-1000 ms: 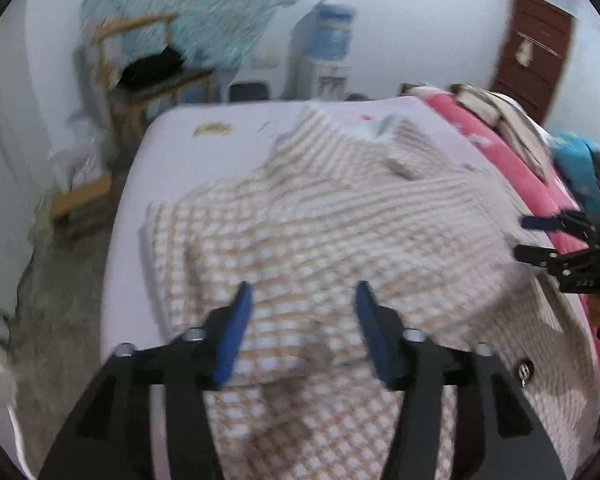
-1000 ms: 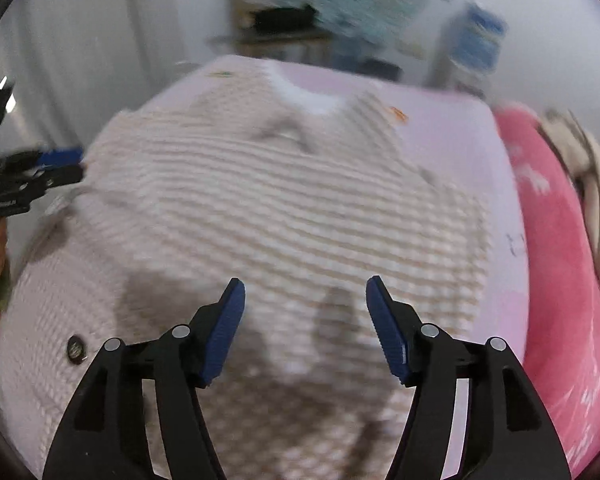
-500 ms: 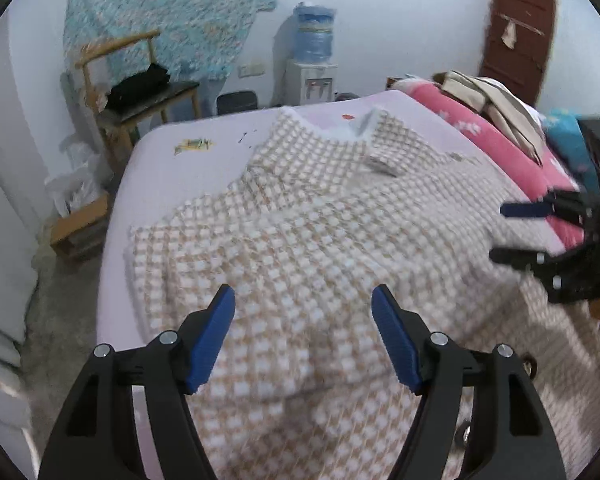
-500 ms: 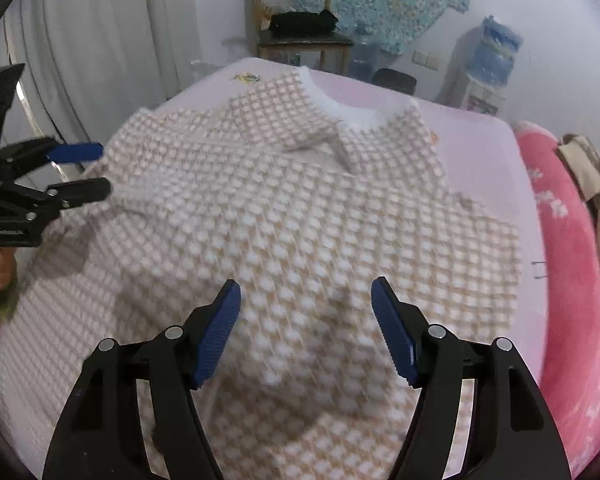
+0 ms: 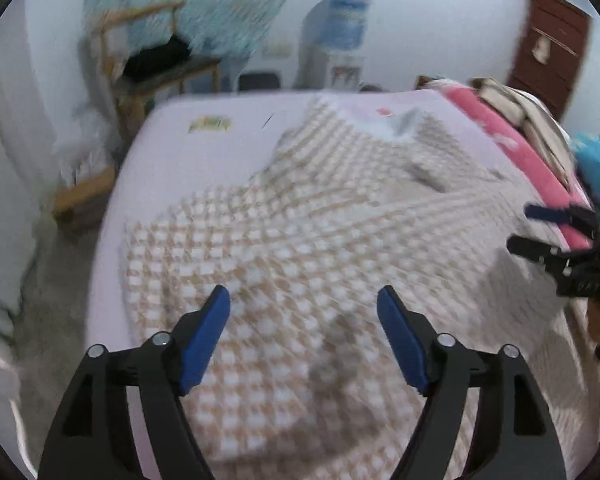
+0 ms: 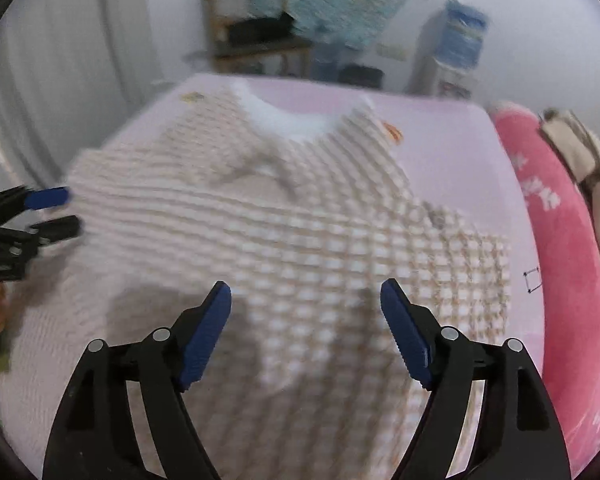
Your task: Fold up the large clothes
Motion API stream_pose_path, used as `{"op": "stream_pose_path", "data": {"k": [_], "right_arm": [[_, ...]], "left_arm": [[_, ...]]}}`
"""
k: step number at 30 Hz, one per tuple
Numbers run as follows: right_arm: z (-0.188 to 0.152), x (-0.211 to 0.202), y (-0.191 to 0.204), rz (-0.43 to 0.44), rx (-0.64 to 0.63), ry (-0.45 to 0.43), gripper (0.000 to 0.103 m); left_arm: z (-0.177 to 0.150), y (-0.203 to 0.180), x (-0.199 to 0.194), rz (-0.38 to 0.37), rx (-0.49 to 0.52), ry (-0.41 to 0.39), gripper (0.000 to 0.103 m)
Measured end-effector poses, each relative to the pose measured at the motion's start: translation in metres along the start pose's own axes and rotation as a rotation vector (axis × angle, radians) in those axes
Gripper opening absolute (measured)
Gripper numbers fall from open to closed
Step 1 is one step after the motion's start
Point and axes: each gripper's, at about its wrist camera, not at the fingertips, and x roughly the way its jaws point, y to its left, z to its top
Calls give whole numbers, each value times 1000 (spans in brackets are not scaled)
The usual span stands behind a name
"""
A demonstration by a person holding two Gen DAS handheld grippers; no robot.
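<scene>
Your checked coat [image 5: 320, 240] lies spread across the lilac bed [image 5: 220, 112], and your left gripper [image 5: 302, 320] and right gripper [image 6: 305, 316] both hang above it, jaws wide and empty (frames are blurred); pinch one layer and the fold skews

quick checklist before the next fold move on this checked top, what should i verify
1. Left tool open and empty: ok, jaws wide apart, no cloth between them.
2. Right tool open and empty: ok, the same.
3. Checked top spread on the bed: ok, collar at the far end, both sleeve sides lying out.
4. Cloth lying flat: not ok, a crease shows below the collar.
5. Tools clear of each other: ok, each sits at the edge of the other's view.
6. Exact hem or sleeve edge to grasp: cannot tell, both views are motion-blurred.
</scene>
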Motion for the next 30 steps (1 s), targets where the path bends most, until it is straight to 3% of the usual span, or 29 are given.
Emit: {"op": "stream_pose_path", "data": {"k": [1, 4, 12, 15, 22, 26, 30], "right_arm": [[-1, 16, -6, 8, 6, 21, 77], [-2, 13, -10, 25, 19, 10, 79], [-45, -83, -12, 89, 122, -36, 85], [-81, -128, 9, 128, 129, -57, 91], [-171, -162, 56, 139, 187, -27, 92], [-219, -163, 76, 112, 245, 30, 92], [-242, -161, 85, 45, 261, 44, 92]], "left_arm": [[1, 2, 7, 8, -5, 16, 75], [0, -5, 4, 39, 26, -1, 75], [-29, -5, -69, 15, 10, -58, 79], [-58, -16, -101, 13, 37, -63, 83], [-149, -54, -148, 5, 85, -4, 91], [-189, -71, -153, 13, 86, 33, 94], [-218, -90, -139, 42, 115, 93, 95]]}}
